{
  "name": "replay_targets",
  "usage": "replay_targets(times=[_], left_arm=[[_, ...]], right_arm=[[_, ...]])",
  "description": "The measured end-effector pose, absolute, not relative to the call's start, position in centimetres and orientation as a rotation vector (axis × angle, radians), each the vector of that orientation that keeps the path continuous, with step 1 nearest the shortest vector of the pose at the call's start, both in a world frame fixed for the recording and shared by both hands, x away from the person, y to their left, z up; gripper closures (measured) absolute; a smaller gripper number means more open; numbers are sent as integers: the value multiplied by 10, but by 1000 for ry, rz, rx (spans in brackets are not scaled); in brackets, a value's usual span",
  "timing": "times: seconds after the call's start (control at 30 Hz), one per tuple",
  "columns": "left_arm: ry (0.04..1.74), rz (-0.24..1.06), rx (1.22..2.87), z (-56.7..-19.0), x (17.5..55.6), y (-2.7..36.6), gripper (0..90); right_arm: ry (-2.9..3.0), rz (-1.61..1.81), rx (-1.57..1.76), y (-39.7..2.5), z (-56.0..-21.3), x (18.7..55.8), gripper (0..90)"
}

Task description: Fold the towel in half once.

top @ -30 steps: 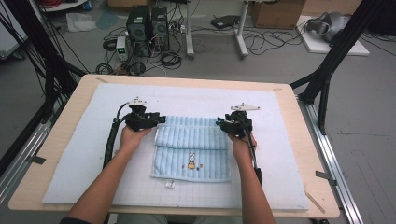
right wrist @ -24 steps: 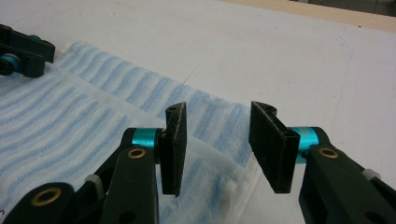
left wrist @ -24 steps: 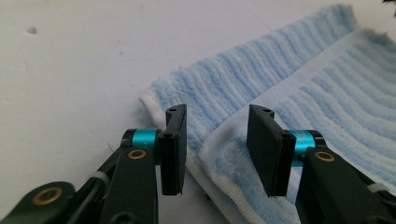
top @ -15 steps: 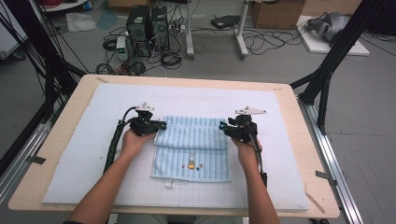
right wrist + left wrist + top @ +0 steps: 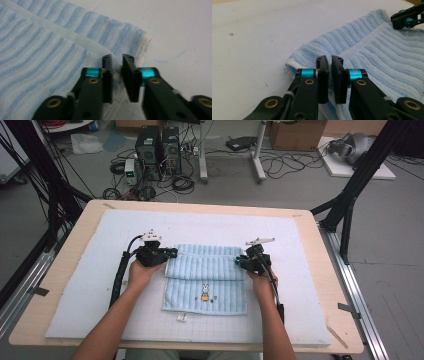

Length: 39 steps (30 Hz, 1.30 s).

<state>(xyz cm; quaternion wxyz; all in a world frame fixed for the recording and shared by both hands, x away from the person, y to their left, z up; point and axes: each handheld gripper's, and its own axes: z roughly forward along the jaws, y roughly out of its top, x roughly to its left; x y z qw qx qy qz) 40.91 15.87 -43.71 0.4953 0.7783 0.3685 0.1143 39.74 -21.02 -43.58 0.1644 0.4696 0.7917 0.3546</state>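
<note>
Blue towel [image 5: 206, 279] lies on the white surface [image 5: 85, 285], far edge folded over. My left gripper [image 5: 329, 65] and right gripper [image 5: 117, 65] each pinch a fold corner, fingers clamped, keeping the fold even.

This place looks like a lab or a test room. A wooden tabletop [image 5: 65, 285] stands inside a black metal frame [image 5: 45, 180]. Behind it, on the grey floor [image 5: 395, 270], are computer towers [image 5: 159, 150], many loose cables [image 5: 290, 165] (not tidy) and cardboard boxes [image 5: 295, 132].
</note>
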Motion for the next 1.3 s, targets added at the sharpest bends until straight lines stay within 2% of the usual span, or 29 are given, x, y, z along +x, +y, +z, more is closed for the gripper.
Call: replay_targets(times=[0.2,0.5,0.83,1.3], left_arm=[[872,260,1836,-432,403,164,842],[836,327,1817,-428,400,165,840],[861,258,1796,-428,394,170,847],[788,168,1730,-424,336,178,845]], right_arm=[[2236,1029,1293,-209,-427,391,828],[2234,1069,1266,-208,-419,384,828],[2234,1102,1268,-211,-416,380,828],[2179,1270,1200,-226,-408,322,827]])
